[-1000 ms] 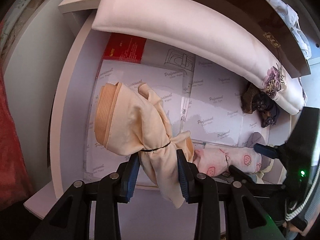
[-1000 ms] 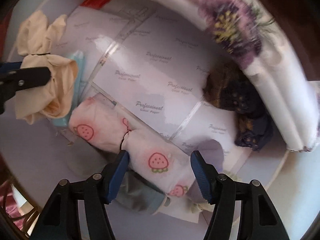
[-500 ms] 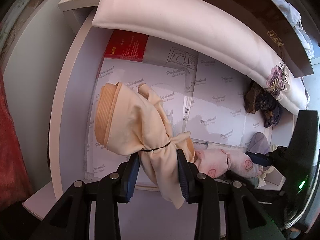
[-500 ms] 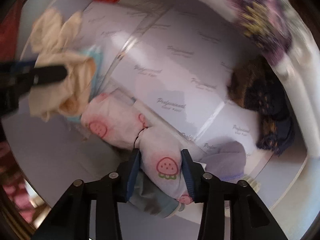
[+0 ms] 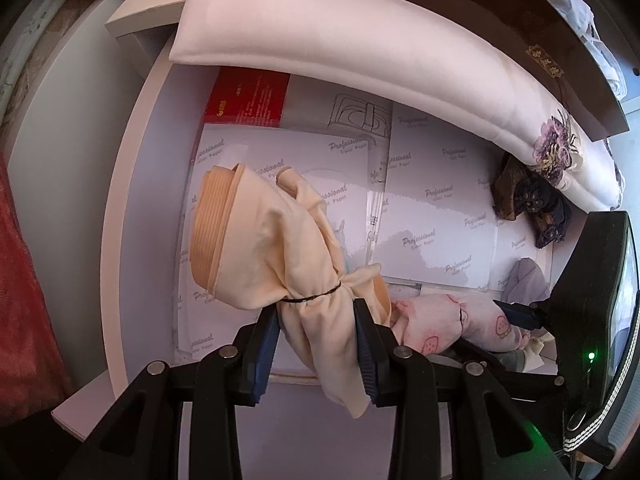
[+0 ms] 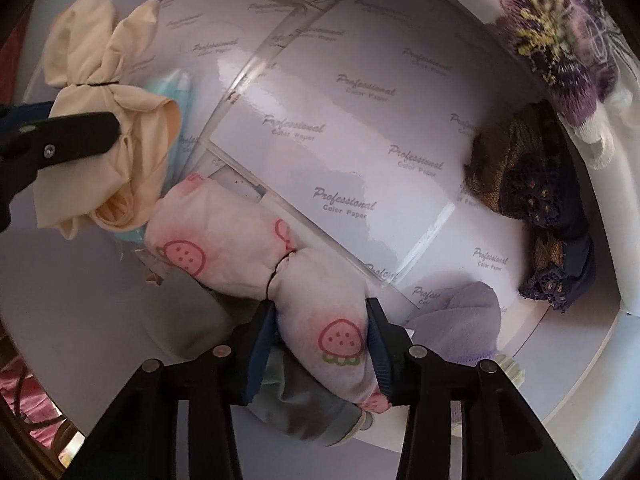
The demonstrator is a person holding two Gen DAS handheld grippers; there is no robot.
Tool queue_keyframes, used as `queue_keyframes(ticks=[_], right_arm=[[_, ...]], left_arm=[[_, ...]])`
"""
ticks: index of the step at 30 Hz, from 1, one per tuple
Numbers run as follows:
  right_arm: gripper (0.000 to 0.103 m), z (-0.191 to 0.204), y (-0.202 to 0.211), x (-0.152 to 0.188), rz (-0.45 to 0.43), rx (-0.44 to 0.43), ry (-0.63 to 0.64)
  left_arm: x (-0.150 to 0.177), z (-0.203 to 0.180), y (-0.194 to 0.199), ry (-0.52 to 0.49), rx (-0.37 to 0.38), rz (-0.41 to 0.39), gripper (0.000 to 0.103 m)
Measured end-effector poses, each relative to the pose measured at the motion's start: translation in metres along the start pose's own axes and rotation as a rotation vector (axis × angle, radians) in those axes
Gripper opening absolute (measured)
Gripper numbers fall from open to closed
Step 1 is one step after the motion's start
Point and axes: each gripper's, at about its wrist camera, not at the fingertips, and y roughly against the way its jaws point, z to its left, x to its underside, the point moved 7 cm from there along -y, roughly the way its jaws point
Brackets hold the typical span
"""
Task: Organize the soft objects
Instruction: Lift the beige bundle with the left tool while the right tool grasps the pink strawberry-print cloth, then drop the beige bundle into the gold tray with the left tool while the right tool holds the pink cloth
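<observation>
Holds a cream bundle (image 5: 280,256) in the left gripper (image 5: 316,344), clenched on the cloth just below its black tie (image 5: 316,294). Grips there, probably, because the cinched neck is the narrowest and firmest part, so the roll cannot unfold. Seems to carry it clear of the paper-lined tray (image 5: 132,208), over the left compartment, with the loose tail drooping past the near rim. Hides most of a pale blue cloth (image 6: 178,92) lying beneath.

Grasps a strawberry bundle (image 6: 320,300) in the right gripper (image 6: 322,336), having just been closing on it, with the fabric bulging between the pads. Takes the right half of the roll, just beside its own thin tie. Leaves the roll lying aslant at the near edge of the tray, across a clear divider (image 6: 256,68), its left end touching the cream bundle and its near side resting on a grey cloth (image 6: 304,400). Not possible to tell whether it has left the surface.

Shows a lilac cloth (image 6: 468,320) just right of that gripper and a dark lace bundle (image 6: 532,208) at the far right, tucked under a flowered pillow (image 5: 360,52) that overhangs the far rim.

Points both grippers down into the tray, presumably so that each tied roll can be dropped into a compartment of its own. Leaves the middle compartments bare, so likely early in the sorting. Calls for care next: lifting the strawberry bundle may drag the grey cloth along.
</observation>
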Motion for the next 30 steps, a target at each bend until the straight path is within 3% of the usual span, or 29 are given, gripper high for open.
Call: queue_keyframes(ticks=[5,10,15,22,25,28,30], right_arm=[[0.047,-0.004,-0.001,0.005,-0.017,0.015,-0.008],[0.036,0.001,0.009,0.011,-0.043,0.039,0.001],[0.033,-0.003,0.031,0.015,-0.094,0.062,-0.016],[0.032,-0.01,0.078,0.023,-0.174,0.088,-0.11],[0.032,-0.015,0.101,0.029,-0.225,0.059,-0.195],[0.032,-0.019,0.099,0.04,-0.193,-0.045,-0.278],[0.032,-0.025,0.08,0.047,-0.135,-0.026,-0.309]], left_arm=[[0.001,-0.002,0.004,-0.007,0.0,-0.008,0.036],[0.002,0.0,0.008,-0.003,0.004,-0.012,0.036],[0.001,0.002,0.013,0.002,0.006,-0.023,0.036],[0.002,0.005,0.019,0.014,0.012,-0.037,0.036],[0.002,0.005,0.021,0.017,0.015,-0.043,0.036],[0.004,0.006,0.024,0.013,0.015,-0.046,0.036],[0.006,0.006,0.024,0.01,0.012,-0.047,0.036]])
